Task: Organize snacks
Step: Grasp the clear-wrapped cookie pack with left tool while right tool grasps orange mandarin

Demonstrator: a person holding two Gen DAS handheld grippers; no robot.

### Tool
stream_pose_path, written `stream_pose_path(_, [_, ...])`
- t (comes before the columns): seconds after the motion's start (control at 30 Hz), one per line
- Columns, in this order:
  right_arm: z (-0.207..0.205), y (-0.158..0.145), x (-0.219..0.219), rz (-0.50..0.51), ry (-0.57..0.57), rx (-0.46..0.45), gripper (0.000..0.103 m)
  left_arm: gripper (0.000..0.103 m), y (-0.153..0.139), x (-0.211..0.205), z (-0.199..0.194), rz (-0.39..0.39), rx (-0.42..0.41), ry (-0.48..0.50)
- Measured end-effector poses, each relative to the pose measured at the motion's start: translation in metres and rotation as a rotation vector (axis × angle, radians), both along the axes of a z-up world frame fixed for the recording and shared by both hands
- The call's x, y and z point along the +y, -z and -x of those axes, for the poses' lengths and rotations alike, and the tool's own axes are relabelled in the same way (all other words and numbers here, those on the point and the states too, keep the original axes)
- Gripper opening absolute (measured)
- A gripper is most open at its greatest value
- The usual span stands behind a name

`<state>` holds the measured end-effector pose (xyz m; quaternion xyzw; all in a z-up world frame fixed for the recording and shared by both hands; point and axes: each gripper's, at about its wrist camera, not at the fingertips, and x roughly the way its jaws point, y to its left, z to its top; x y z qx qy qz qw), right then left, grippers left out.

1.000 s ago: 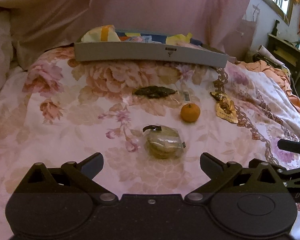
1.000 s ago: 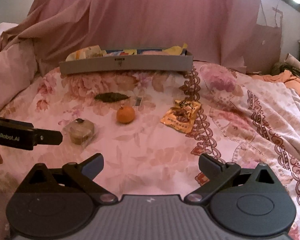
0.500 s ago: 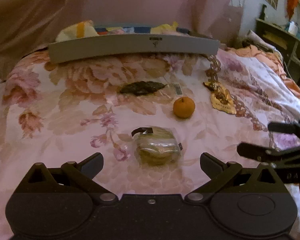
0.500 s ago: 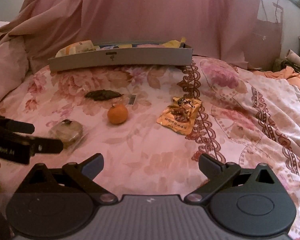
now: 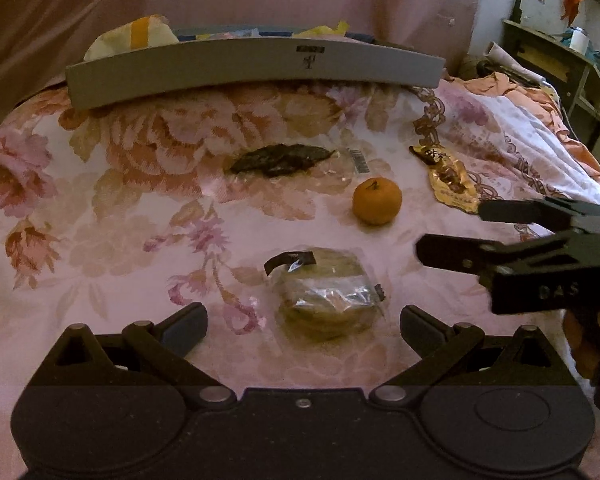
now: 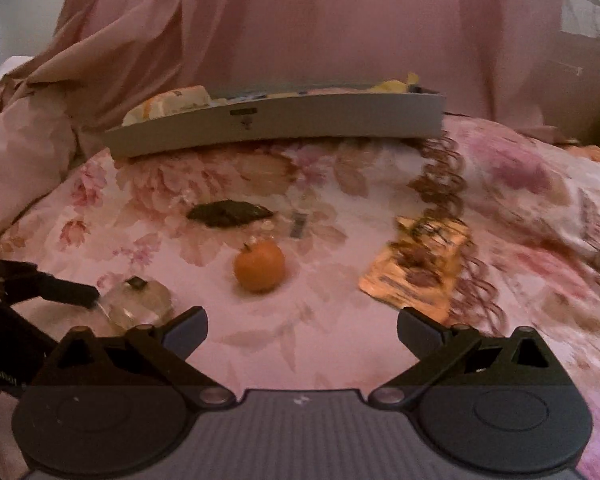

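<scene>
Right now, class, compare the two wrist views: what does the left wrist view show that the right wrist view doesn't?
Only the left view: the open right gripper from the side, and a dark wooden shelf.
Only the right view: the left gripper's fingers beside the clear-wrapped round cake.
Both: that cake, the small orange mandarin, the dark leafy packet, the orange foil packet and the grey tray.

Only "DAS" reads, on the right tongs [image 5: 448, 232] body; the grey tray [image 5: 256, 65] label and clear snack packet barcode [image 5: 359, 161] are too small.
</scene>
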<state>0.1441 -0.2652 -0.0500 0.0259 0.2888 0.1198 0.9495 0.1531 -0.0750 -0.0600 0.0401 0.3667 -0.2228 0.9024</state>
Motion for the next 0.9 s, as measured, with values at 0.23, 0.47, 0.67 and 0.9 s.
stream_pose_path(0.23, [-0.022, 0.004, 0.009, -0.007, -0.033, -0.003, 0.093, 0.102, 0.000, -0.003, 0.000, -0.013, -0.030, 0.024])
stream_pose_path(0.47, [-0.033, 0.003, 0.012, -0.034, -0.058, -0.009, 0.084, 0.090, -0.001, -0.003, 0.000, -0.014, -0.058, 0.037])
stream_pose_path(0.67, [-0.040, 0.003, 0.022, -0.010, -0.093, -0.024, 0.070, 0.077, -0.001, -0.004, 0.002, -0.010, -0.083, 0.054])
stream_pose_path(0.9, [-0.041, 0.006, 0.024, 0.002, -0.076, -0.025, 0.051, 0.070, 0.000, -0.004, 0.003, -0.005, -0.082, 0.044])
